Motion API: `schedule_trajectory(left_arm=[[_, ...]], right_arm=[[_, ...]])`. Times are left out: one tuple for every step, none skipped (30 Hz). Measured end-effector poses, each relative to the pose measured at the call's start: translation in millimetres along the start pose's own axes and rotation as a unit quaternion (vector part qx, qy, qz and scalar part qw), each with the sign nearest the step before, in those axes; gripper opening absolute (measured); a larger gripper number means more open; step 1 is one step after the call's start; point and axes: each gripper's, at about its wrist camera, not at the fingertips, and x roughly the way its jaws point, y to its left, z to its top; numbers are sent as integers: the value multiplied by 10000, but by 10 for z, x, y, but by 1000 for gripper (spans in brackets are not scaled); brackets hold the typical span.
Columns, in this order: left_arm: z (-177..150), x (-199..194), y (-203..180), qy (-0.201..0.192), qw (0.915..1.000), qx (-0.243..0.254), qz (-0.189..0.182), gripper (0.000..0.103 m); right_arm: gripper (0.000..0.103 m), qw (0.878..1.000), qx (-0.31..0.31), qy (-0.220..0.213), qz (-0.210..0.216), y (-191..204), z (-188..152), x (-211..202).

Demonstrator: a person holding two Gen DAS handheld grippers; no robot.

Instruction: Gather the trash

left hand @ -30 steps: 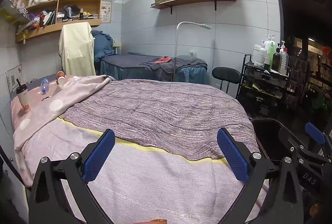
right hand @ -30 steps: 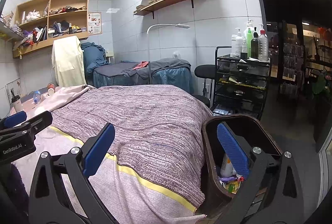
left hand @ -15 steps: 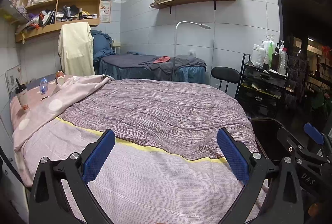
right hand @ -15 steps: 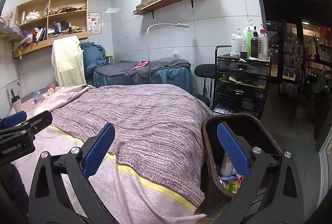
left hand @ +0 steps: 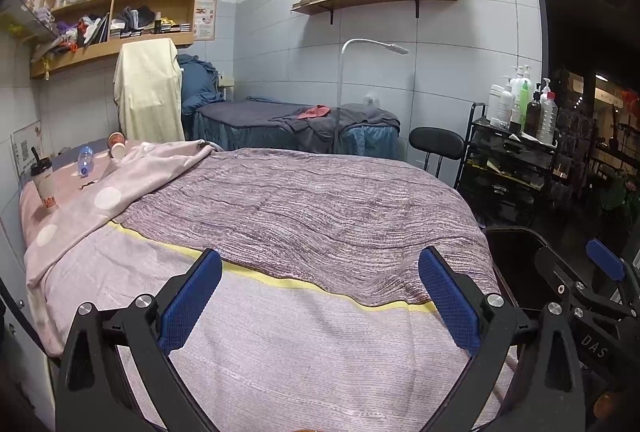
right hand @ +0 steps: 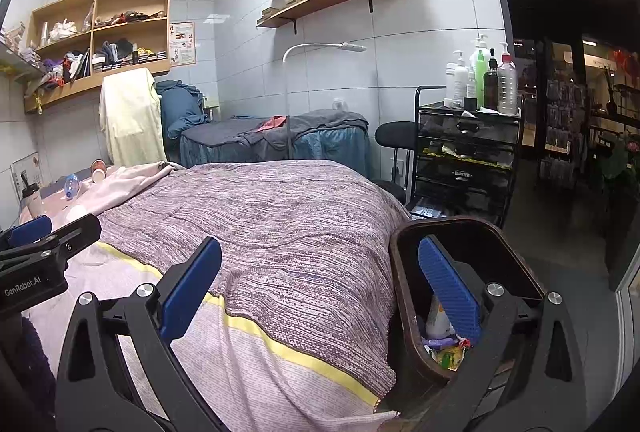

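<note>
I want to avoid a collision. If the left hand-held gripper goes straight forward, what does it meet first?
Probably the striped blanket on the bed: the open left hand-held gripper points low across it. Nothing stands nearer in that line, though depth is unclear.

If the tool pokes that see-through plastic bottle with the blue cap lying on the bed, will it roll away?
Probably a little. The clear plastic bottle with the blue cap lies on its side, and round things roll easily. It looks empty, so likely light and quick to skid. The soft pink dotted blanket beneath it should slow it down.
</note>
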Motion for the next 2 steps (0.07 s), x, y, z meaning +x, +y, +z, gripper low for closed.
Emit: schedule_trajectory(left_arm=[[0,0,1,3,10000,-4,-4,97],[0,1,1,6,10000,-7,-8,97]], right_arm=[[97,10000,1,4,1,0,1,1],[97,10000,1,8,3,0,1,1]])
